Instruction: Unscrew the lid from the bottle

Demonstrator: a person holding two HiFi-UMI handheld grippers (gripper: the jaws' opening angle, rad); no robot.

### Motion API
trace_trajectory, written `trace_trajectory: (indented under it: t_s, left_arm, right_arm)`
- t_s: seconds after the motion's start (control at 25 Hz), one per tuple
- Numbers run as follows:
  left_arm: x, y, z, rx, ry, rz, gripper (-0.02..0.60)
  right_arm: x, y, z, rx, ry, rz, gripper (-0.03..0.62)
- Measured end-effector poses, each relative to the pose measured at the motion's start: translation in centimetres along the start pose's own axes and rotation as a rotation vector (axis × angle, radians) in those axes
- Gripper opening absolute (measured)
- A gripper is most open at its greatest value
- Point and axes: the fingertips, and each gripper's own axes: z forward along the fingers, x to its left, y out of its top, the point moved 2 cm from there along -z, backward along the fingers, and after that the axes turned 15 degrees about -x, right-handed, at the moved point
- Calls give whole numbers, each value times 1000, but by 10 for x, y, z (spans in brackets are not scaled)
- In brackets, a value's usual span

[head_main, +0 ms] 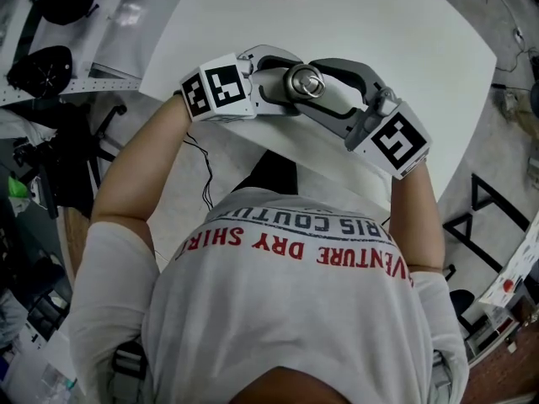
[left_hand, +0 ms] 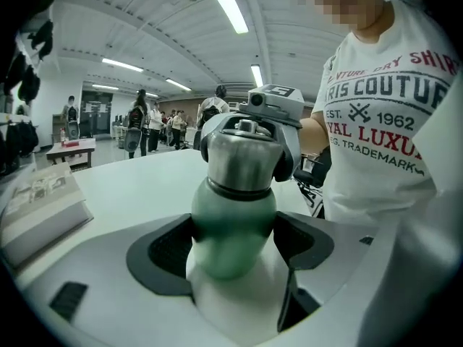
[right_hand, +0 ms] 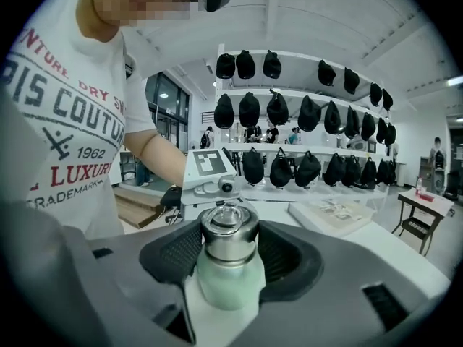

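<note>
Two firm grips, bottle [left_hand: 233,215] apparently upright (left gripper [left_hand: 233,248]: body; right gripper [right_hand: 229,255]: lid [right_hand: 229,233]).

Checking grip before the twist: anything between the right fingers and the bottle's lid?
Nothing visible. The fingers of the right gripper sit directly on the silver steel lid; the left gripper clamps the green bottle.

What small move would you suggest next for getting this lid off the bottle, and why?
I'd probably twist the right gripper counter-clockwise while the left gripper holds steady. The left jaws clamp the green body of the bottle, the right jaws clamp the steel lid, and the lid looks fully seated on the neck.
</note>
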Motion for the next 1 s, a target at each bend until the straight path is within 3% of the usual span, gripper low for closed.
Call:
trace_trajectory:
  t_s: [0.16,0.36,0.72,1.0]
  left_arm:
    - [0,-1,-2,5,-25,-2,357]
    - [1,0,-2,-10,-4,-8,357]
    - [-1,0,-9,-34,75,-31,357]
    - [-11,12,-35,-106,201,-61,356]
  right_arm:
    - [-1,0,3,13,60,0,247]
    - [-2,0,3,9,62,-3,247]
    - [-2,11,4,-36,15,11,247]
    - [0,43,-7,-123,-85,19,247]
